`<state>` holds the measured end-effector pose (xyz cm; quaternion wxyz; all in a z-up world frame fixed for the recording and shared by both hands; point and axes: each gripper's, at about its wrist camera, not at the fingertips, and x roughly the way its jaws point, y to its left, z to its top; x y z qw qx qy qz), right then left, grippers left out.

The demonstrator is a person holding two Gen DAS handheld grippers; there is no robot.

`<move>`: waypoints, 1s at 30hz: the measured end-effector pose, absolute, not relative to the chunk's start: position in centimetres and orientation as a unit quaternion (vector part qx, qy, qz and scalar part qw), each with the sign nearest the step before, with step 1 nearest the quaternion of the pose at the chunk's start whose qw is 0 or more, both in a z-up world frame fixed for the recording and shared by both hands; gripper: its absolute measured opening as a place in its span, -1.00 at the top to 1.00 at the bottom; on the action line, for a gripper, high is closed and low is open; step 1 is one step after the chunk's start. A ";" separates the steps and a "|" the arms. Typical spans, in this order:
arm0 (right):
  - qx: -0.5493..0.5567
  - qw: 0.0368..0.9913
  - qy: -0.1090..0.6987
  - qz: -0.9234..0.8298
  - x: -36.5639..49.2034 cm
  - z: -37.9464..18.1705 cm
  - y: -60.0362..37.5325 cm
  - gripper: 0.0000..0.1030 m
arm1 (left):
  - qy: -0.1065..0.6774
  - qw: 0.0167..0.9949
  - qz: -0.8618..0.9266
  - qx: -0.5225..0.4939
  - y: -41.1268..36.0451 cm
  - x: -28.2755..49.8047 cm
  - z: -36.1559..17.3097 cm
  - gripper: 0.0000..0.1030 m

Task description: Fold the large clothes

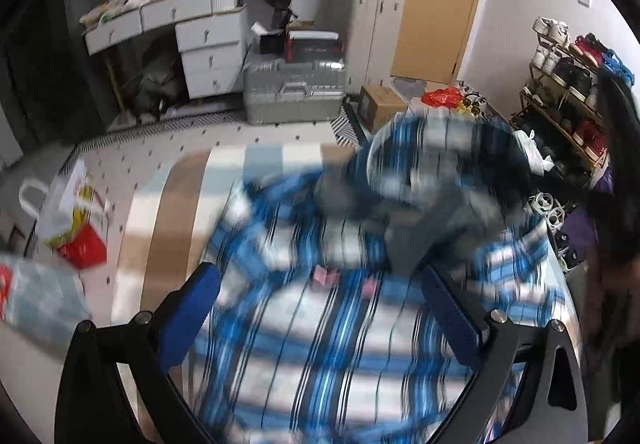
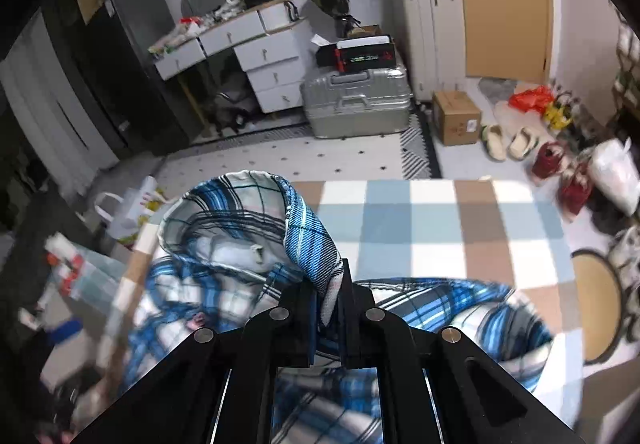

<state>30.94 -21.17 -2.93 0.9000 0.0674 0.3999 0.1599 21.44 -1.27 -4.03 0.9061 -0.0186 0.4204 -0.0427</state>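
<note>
A blue, white and black plaid cotton shirt [image 2: 224,244] lies crumpled on a brown, blue and white checked cloth surface [image 2: 440,228]. The right gripper [image 2: 329,308] pinches a fabric edge, likely to lift it for folding. The left gripper [image 1: 320,308] hovers above, jaws spread and empty.

Right tongs [image 2: 328,308] clamped (left [image 1: 320,308] agape)
</note>
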 end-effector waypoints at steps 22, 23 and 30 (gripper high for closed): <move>0.068 0.924 0.313 0.210 25.0 -2.0 -22.2 0.85 | 0.467 0.880 -0.077 -0.023 -3.5 22.0 -4.8 0.95; 0.072 0.925 0.306 0.213 23.8 -1.8 -22.2 0.85 | 0.461 0.884 -0.078 -0.023 -3.6 21.0 -4.7 0.95; 0.115 0.926 0.308 0.186 14.1 -5.0 -22.2 0.79 | 0.442 0.893 -0.076 -0.016 -4.0 13.5 -7.9 0.95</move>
